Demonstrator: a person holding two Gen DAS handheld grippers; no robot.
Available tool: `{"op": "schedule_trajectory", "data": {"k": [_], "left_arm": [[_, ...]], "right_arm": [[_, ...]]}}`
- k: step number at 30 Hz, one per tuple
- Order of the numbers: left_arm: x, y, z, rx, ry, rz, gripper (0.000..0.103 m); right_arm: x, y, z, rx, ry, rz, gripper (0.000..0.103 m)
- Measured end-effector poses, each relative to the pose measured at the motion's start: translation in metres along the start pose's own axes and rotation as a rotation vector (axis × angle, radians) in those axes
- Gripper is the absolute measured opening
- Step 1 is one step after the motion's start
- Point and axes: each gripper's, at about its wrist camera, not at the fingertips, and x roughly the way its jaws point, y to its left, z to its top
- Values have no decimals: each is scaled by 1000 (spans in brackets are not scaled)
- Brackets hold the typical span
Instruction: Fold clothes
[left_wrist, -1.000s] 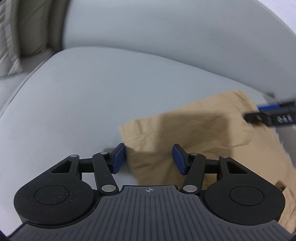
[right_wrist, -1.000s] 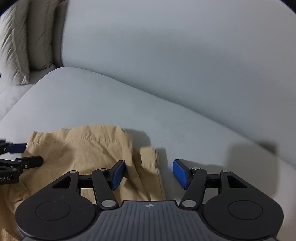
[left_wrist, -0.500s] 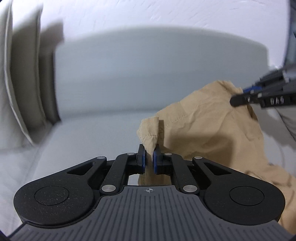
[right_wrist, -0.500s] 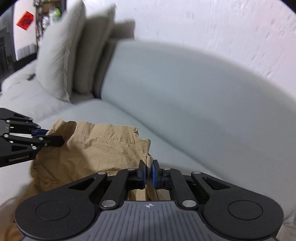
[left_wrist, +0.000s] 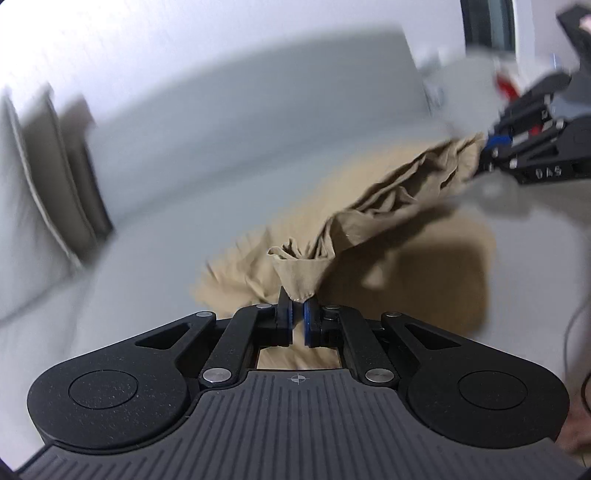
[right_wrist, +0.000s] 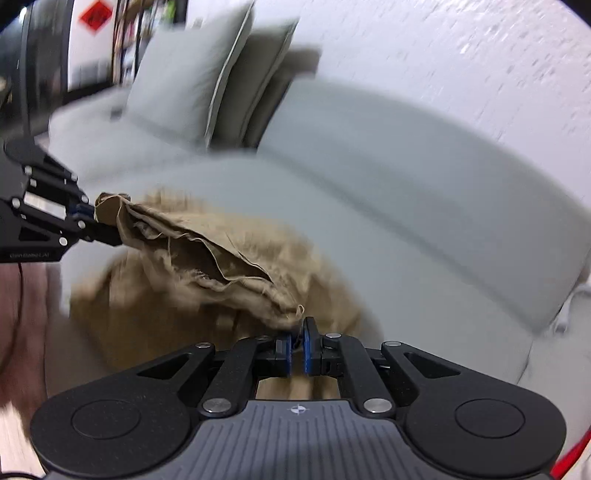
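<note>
The tan garment (left_wrist: 402, 206) is hanging in the air above the grey sofa (right_wrist: 424, 221), strung by its gathered top edge between your two tools while the rest is drooping down onto the seat cushion. Your left tongs (left_wrist: 297, 317) are pinching one corner of that edge, pressed together on the cloth, and your right tongs (right_wrist: 297, 345) are gripping the opposite corner the same way, with frayed fabric bunching just in front of the tips. The edge's long axis is running straight from one set of tongs to the other, sagging and wrinkling in the middle, so neither hand is nearer; each is sitting right at its own end. Both tools are pointing roughly toward the sofa's backrest and are angling in toward each other. Judging by the slack, you are probably needing to draw your hands apart along that line to tension the edge before laying it flat. Two pillows (right_wrist: 207, 85) are leaning at the sofa's far end, well clear of the cloth.
</note>
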Motion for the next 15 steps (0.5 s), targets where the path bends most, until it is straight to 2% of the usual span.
{"op": "schedule_trajectory", "data": {"k": [3,5,7,8,9,10,11,14,15], "left_arm": [[20,-2,4,-32,81,5,5],[15,3,6,-58,78,-4,12],[5,10,8,-94,71,-18,14],[-1,13,9,-110,64,-24,20],[-18,15,9,-108,37,-29,23],[-18,17,8,-112,35,-32,30],[-33,21,5,-134,21,-47,32],[-58,31,-2,-178,-14,-65,32],[-69,37,-3,-206,-50,-71,32]], "right_arm": [[27,3,-15,20,103,-12,6],[29,-3,-14,81,124,-8,11],[24,-9,-10,118,128,9,13],[16,-13,-7,133,125,22,20],[6,-18,-3,139,124,32,33],[-5,-23,-1,142,121,42,39],[-16,-26,-1,140,115,49,47],[-38,-29,0,123,109,60,50],[-46,-34,3,121,101,68,50]]}}
